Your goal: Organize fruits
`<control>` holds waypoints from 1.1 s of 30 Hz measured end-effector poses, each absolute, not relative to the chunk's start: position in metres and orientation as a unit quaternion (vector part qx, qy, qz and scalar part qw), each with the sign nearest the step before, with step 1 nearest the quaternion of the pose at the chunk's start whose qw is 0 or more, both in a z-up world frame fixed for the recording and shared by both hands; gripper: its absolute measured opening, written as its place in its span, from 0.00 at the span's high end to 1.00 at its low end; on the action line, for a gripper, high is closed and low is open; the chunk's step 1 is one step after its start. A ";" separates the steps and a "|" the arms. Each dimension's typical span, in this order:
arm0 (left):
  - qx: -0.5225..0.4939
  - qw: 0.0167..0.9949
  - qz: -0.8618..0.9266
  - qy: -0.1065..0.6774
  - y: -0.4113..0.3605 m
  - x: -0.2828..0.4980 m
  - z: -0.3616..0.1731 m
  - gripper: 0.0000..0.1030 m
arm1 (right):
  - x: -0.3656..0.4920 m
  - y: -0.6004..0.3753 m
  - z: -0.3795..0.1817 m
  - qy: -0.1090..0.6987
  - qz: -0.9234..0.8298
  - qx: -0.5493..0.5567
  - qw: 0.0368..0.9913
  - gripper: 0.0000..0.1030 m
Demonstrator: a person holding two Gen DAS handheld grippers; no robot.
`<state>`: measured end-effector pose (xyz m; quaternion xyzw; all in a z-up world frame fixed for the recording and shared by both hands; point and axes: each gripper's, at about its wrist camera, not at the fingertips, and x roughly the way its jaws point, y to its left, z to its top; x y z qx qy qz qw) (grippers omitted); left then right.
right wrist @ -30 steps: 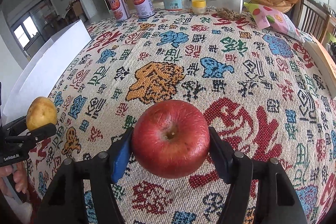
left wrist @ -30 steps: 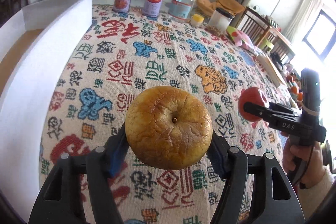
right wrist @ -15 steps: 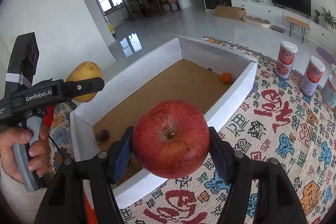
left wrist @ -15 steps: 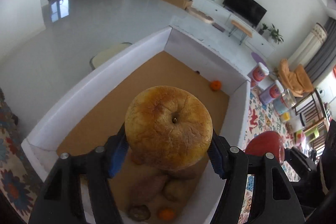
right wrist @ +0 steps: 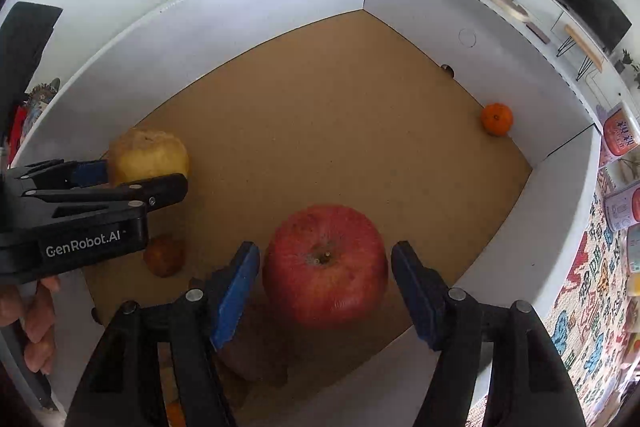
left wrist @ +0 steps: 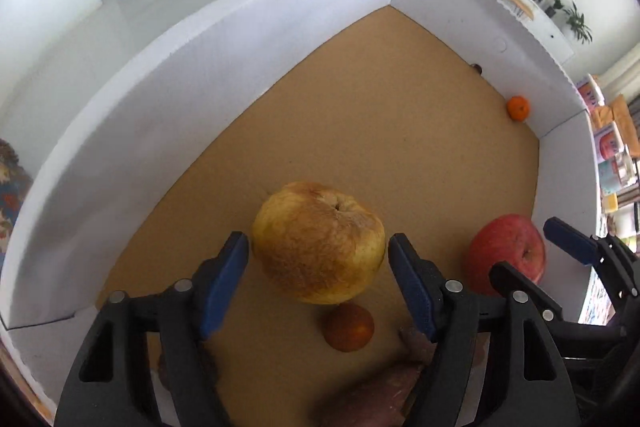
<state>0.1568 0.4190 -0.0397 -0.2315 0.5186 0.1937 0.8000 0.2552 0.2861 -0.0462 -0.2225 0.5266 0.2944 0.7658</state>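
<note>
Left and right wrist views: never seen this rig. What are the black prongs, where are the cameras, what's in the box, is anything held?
No robot here: a person carries a hand-held gripper in each hand, and a fisheye camera on each looks forward along its two blue-padded fingers.

In the left wrist view, the left hand-held gripper is open, with gaps on both sides of a wrinkled yellow apple. In the right wrist view, the right hand-held gripper is open too, around a red apple. Neither is gripped; whether they rest on the floor or are falling, I cannot tell.

Both hang over a white-walled cardboard box with a brown floor. It also holds a small orange by the far wall, another small orange fruit nearby, and a sweet potato.
</note>
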 end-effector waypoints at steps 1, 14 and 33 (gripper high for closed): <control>-0.220 0.814 0.197 0.501 0.415 0.152 -0.028 0.23 | 0.254 0.280 -0.039 0.518 0.296 -0.208 0.775 0.26; -0.079 0.907 0.255 0.326 0.325 0.041 0.073 0.01 | 0.170 0.152 0.067 0.387 0.320 -0.098 0.859 0.00; -0.071 0.878 0.287 0.376 0.321 -0.020 0.079 0.01 | 0.084 0.178 0.075 0.436 0.299 -0.103 0.843 0.00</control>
